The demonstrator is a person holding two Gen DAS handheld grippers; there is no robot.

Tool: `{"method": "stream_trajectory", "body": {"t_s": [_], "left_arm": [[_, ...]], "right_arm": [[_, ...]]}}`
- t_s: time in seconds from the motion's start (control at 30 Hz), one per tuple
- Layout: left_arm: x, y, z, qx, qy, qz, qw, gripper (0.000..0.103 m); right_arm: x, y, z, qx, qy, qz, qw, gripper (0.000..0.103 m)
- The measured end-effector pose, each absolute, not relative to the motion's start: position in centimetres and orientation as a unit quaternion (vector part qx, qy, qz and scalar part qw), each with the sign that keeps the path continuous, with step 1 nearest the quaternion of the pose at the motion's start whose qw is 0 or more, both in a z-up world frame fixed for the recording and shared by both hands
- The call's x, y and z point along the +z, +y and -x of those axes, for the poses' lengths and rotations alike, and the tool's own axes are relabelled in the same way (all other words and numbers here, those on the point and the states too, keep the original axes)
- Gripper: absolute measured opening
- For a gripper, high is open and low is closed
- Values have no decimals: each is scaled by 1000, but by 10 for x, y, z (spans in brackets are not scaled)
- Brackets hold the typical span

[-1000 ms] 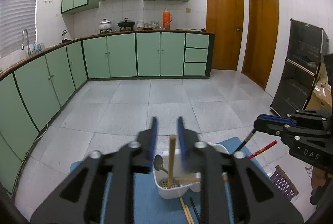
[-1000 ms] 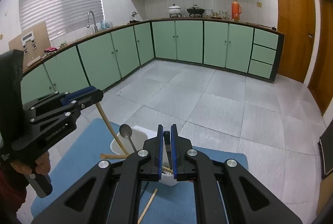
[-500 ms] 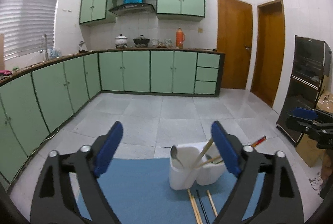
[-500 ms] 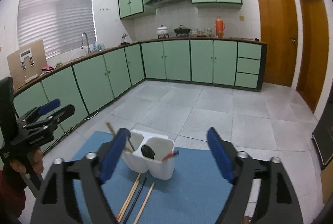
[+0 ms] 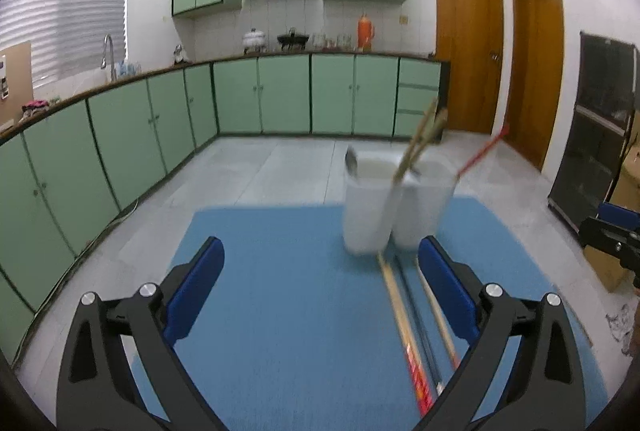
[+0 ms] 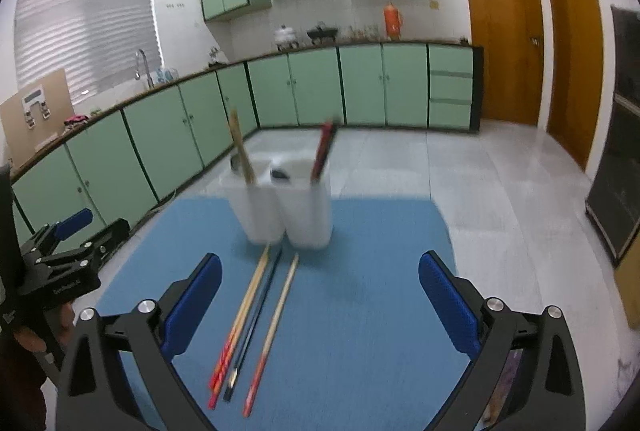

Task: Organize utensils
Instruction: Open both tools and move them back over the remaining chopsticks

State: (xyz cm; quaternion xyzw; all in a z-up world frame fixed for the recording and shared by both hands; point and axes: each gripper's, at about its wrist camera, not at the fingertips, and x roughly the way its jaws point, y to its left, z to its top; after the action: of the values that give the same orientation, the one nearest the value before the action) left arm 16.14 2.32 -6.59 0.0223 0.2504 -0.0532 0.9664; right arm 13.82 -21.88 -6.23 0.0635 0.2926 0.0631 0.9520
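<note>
Now both the left hand-held gripper (image 5: 320, 283) and right hand-held gripper (image 6: 320, 287) gape empty; three chopsticks (image 6: 256, 323) lie before the white utensil holder (image 6: 288, 207).

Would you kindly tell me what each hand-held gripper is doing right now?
Left hand-held gripper: open, holding nothing.
Right hand-held gripper: open, holding nothing.

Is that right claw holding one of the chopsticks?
No, the right claw is wide open and empty, and the chopsticks lie loose on the blue mat.
</note>
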Motion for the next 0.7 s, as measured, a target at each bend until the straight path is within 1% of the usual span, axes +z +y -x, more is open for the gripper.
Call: {"method": "stream_trajectory", "body": {"t_s": [0.23, 0.37, 0.4, 0.57, 0.63, 0.67, 0.7], "left_arm": [[-115, 33, -139, -44, 309, -22, 950, 95], [-135, 38, -132, -43, 329, -25, 943, 95], [-139, 37, -129, -43, 332, -26, 942, 95], [-157, 35, -119, -42, 348, -41, 935, 95], [-159, 34, -117, -42, 352, -44, 934, 95], [-161, 34, -116, -43, 355, -45, 933, 95], [-163, 34, -115, -43, 357, -45, 932, 95]], "right_arm": [[-120, -205, -110, 55, 344, -83, 934, 97], [-143, -188, -98, 52, 356, -61, 931, 96], [-150, -182, -94, 54, 363, -57, 929, 94], [-172, -162, -89, 62, 387, -44, 919, 80], [-179, -155, -88, 67, 395, -43, 915, 65], [-182, -152, -89, 73, 401, -45, 912, 61], [-185, -149, -89, 75, 406, -44, 910, 56]]}}
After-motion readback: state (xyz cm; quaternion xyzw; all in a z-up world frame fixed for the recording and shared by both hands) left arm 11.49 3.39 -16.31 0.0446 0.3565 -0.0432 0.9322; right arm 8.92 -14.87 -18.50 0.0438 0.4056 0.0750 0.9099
